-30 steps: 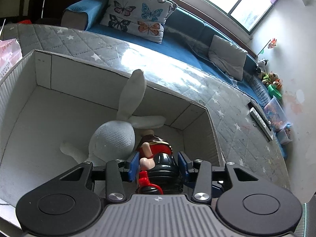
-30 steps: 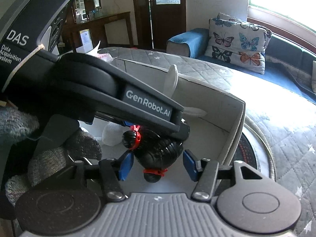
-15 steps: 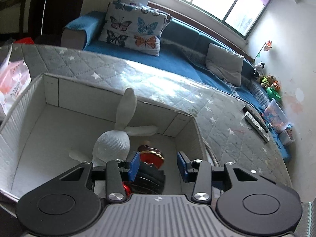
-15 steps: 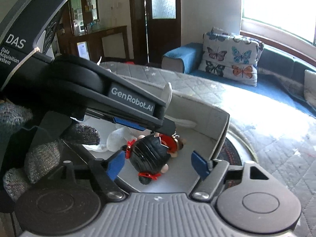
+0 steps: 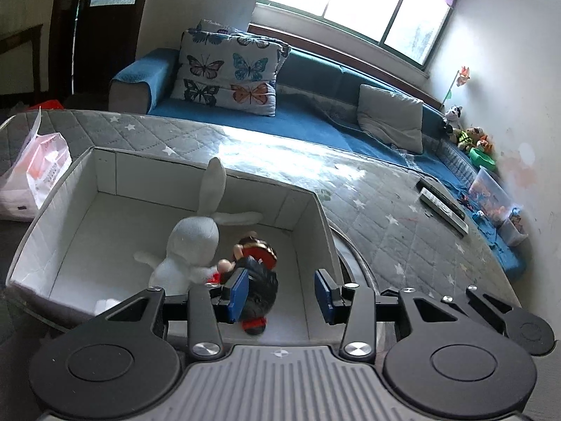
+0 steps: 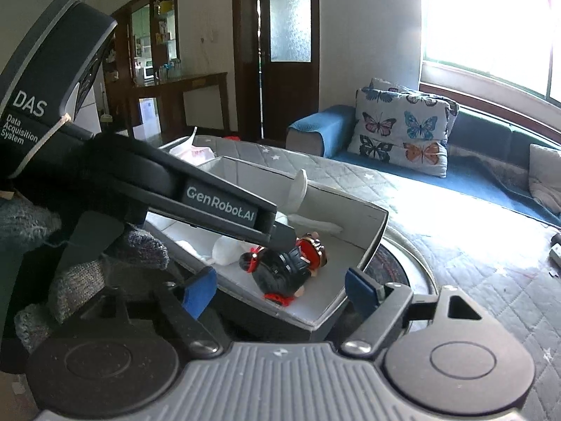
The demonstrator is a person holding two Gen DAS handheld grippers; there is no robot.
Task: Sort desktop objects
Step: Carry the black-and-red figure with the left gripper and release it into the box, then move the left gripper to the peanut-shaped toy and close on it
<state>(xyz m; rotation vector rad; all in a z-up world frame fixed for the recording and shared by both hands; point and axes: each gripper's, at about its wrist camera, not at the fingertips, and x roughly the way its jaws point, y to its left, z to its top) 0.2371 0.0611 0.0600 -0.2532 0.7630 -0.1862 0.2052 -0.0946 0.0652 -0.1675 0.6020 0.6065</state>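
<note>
A grey storage box [image 5: 317,217] with a white lining stands on the quilted table. A white plush rabbit [image 5: 194,242] and a black-haired doll in red [image 5: 257,273] lie inside it. My left gripper [image 5: 280,293] is open above the box's near right corner, with the doll just beyond its left finger. In the right wrist view the doll [image 6: 284,272] lies in the box [image 6: 373,242] under the left tool. My right gripper [image 6: 277,289] is open and empty at the box's near edge.
A pink-and-white plastic bag [image 5: 35,172] lies left of the box. A remote control [image 5: 443,207] lies at the table's far right. A round dark mat [image 6: 403,266] sits under the box's right side. A blue sofa with butterfly cushions [image 5: 228,70] stands behind.
My left gripper opened and let go of the doll, which now lies in the box beside the rabbit. Both grippers have pulled back and up from the box. My right gripper opened wider.
</note>
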